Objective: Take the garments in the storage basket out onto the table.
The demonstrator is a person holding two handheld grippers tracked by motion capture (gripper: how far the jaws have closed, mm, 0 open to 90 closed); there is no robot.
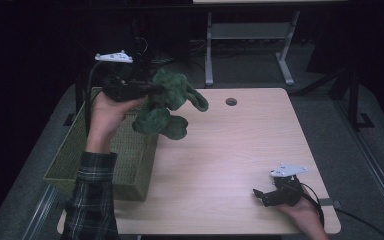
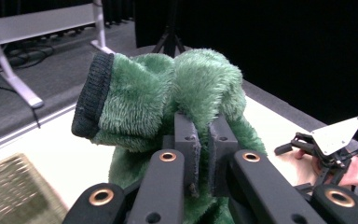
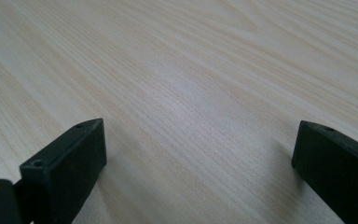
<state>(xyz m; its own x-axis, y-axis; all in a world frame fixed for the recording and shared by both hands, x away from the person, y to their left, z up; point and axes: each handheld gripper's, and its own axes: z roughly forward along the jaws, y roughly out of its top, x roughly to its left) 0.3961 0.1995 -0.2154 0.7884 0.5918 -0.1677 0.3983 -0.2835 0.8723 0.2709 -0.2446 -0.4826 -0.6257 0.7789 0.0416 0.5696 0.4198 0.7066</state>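
Green plush [image 1: 167,102] is clamped in left gripper [image 1: 152,89] jaws, lifted beside the basket [image 1: 130,165], not yet placed; right gripper [image 1: 260,195] jaws apart on desk [image 1: 230,145].

Fuzzy green sock [image 1: 167,102], bunched, dangling mid-air

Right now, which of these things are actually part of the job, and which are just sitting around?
In the job:
- green plush garment
- left gripper, shut on it
- woven basket

Just about:
- right gripper, open, resting on the table
- metal stand behind

grey floor [image 1: 330,125], metal table legs [image 1: 285,55], dark room
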